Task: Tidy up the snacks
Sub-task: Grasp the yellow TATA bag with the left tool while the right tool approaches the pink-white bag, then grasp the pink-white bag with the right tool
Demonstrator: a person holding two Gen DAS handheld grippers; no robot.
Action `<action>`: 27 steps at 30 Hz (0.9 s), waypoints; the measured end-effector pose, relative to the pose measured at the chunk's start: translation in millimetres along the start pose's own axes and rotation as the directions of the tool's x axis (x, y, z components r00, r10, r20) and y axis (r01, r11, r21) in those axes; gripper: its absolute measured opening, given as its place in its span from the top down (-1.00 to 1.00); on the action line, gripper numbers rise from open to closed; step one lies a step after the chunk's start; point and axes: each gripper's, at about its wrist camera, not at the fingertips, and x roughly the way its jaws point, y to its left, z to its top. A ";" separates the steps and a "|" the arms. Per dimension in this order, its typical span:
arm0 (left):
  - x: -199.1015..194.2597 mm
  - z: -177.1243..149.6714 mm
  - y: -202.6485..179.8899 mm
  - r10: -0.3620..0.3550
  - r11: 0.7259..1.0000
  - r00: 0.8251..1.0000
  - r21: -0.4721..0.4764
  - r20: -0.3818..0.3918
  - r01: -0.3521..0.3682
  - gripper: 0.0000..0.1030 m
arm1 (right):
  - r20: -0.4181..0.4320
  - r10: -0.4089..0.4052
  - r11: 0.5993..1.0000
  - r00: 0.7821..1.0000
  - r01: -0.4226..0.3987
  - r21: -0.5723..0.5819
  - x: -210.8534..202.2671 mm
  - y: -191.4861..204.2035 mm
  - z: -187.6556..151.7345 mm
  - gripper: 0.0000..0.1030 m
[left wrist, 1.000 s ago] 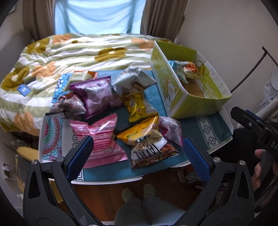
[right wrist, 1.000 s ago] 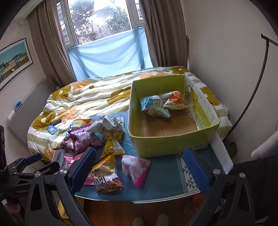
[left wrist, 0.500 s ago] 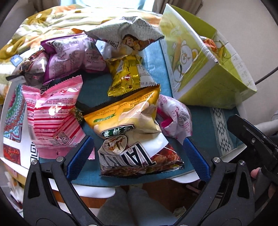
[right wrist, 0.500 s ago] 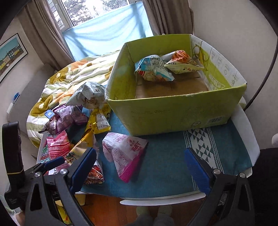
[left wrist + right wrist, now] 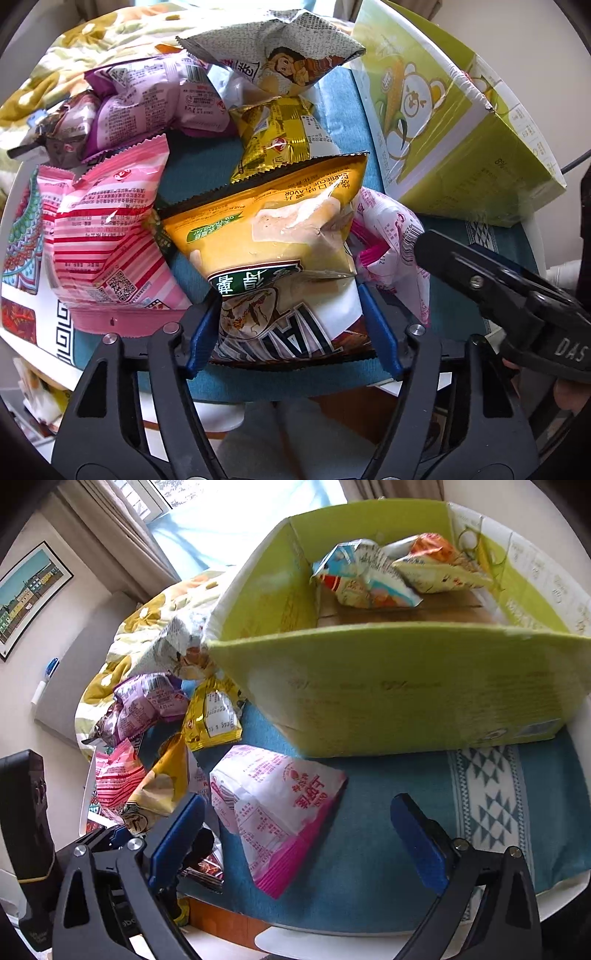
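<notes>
A yellow chip bag (image 5: 280,236) lies at the near edge of the teal cloth. My left gripper (image 5: 291,332) is closing on its lower end, and both blue pads touch the bag's sides. Right of it lies a pink-and-white snack bag (image 5: 280,805). My right gripper (image 5: 295,812) hangs just over that bag, open, with the bag's near half between its fingers and untouched. Behind stands the green cardboard box (image 5: 406,686) with two snack bags (image 5: 365,579) inside. The right gripper's black finger (image 5: 480,280) shows in the left wrist view.
More snacks lie left of the box: a pink striped bag (image 5: 107,236), a gold bag (image 5: 280,136), a purple bag (image 5: 159,99) and a grey-white bag (image 5: 280,48). A bed quilt (image 5: 147,627) lies beyond the table. The table's white front edge (image 5: 554,897) is close below both grippers.
Both grippers have dropped toward the table. The left jaws have narrowed from wide open onto the yellow chip bag. The right gripper has come down over the pink-and-white bag, still open.
</notes>
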 end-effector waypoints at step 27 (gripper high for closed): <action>-17.6 -17.8 7.7 0.034 0.999 0.999 0.021 0.005 -0.034 -0.27 | -0.072 -0.039 0.998 0.997 0.035 -0.059 46.5 15.6 -4.8 0.01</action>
